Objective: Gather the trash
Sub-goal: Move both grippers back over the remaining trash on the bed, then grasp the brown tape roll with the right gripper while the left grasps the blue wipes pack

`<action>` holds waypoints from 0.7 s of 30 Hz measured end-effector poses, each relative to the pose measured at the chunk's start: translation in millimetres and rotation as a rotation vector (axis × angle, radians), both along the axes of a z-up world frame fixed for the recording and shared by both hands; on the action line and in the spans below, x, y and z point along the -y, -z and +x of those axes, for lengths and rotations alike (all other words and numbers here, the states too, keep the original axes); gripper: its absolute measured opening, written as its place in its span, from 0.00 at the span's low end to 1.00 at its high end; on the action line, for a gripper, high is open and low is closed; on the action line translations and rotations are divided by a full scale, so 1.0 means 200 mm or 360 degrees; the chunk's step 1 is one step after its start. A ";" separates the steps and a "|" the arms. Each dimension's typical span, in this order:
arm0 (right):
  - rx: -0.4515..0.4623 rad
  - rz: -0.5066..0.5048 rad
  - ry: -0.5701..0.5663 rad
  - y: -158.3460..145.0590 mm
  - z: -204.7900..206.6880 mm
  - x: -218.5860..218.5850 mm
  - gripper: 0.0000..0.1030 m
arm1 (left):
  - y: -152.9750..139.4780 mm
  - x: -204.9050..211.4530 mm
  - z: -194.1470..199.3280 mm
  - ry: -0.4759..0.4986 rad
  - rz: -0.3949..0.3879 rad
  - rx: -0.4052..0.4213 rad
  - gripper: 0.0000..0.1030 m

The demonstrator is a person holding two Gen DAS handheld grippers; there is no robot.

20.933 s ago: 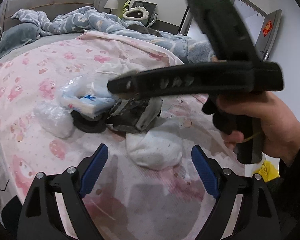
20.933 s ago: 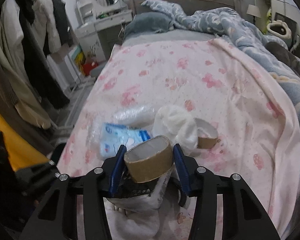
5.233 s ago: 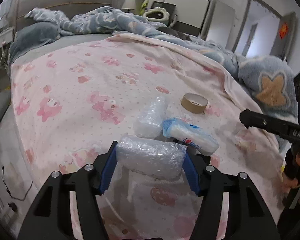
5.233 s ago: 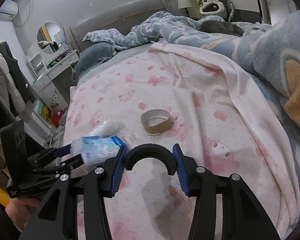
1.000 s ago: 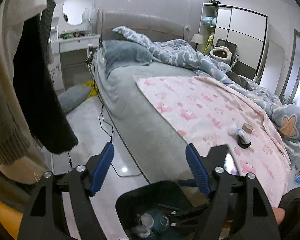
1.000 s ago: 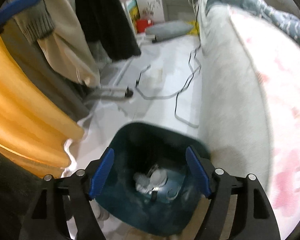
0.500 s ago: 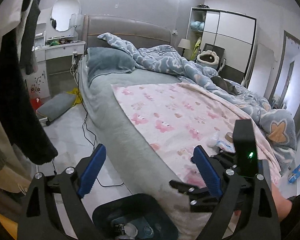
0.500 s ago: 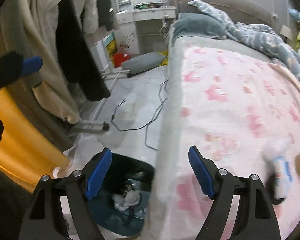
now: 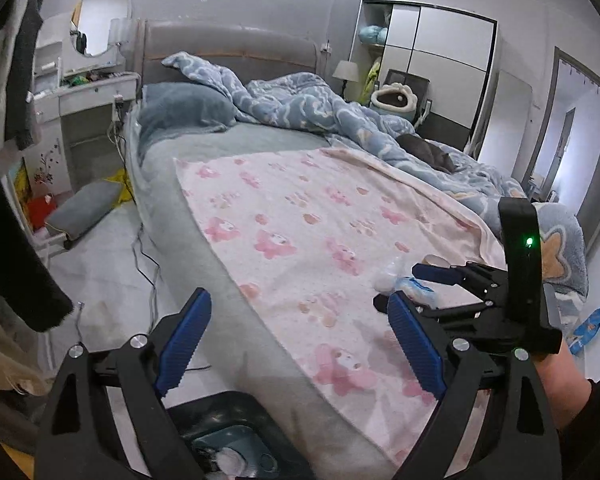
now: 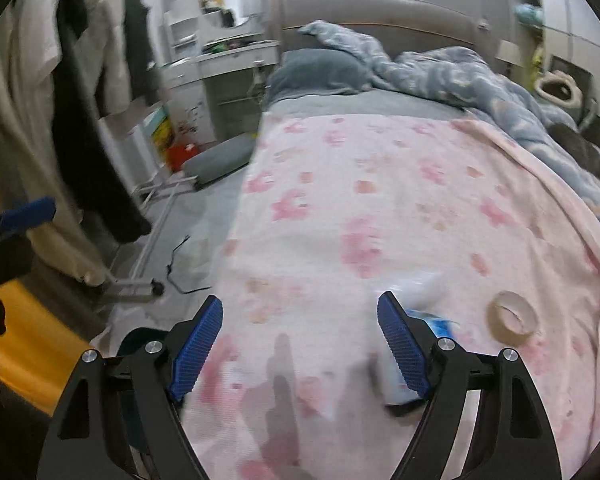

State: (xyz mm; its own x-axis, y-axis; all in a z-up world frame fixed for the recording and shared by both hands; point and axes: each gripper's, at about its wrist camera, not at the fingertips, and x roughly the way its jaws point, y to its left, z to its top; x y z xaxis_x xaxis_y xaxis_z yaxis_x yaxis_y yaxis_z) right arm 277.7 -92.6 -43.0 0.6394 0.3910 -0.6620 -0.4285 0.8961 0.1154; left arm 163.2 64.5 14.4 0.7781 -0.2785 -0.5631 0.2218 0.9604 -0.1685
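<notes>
Left-wrist view first: the bed fills the frame, its pink blanket running from 12 toward 5 o'clock. At 6 o'clock the trash bin sits on the floor against the bed's edge, already holding white scraps. A second ago both grippers hung right over that bin; now they are swinging back to the bed, so the last drop looks done and another pickup is on.

The left gripper has its jaws spread about as wide as they go, with nothing between them. At 3 o'clock the right gripper reaches over the leftovers, its jaws well apart and empty.

In the right-wrist view, the blue-and-white packet lies at 4 o'clock just behind the right-hand blue finger, the clear plastic wad touching it, and the tape ring nearby at 3 o'clock. Roughly 3 pieces remain to collect.
</notes>
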 end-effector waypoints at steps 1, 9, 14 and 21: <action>-0.0002 0.0003 0.0018 0.00 0.01 0.03 0.78 | 0.01 0.02 0.02 0.0005 -0.0013 -0.0013 0.89; 0.0042 -0.0018 0.0123 -0.01 0.05 0.24 0.79 | 0.08 0.19 0.14 0.0067 -0.0141 -0.0132 0.89; 0.0042 -0.0025 0.0184 0.01 0.07 0.37 0.80 | 0.13 0.30 0.19 0.0118 -0.0184 -0.0199 0.89; -0.0002 -0.0050 0.0239 0.09 0.10 0.50 0.82 | 0.22 0.45 0.27 0.0174 -0.0282 -0.0290 0.83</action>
State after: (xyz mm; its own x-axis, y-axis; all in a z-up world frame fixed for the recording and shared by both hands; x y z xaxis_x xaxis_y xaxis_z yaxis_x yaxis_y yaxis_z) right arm 298.2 -192.1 -61.0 0.6886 0.2700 -0.6730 -0.2892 0.9533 0.0865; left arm 218.1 -26.4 -29.3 0.6282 -0.4617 -0.6262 0.2730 0.8845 -0.3783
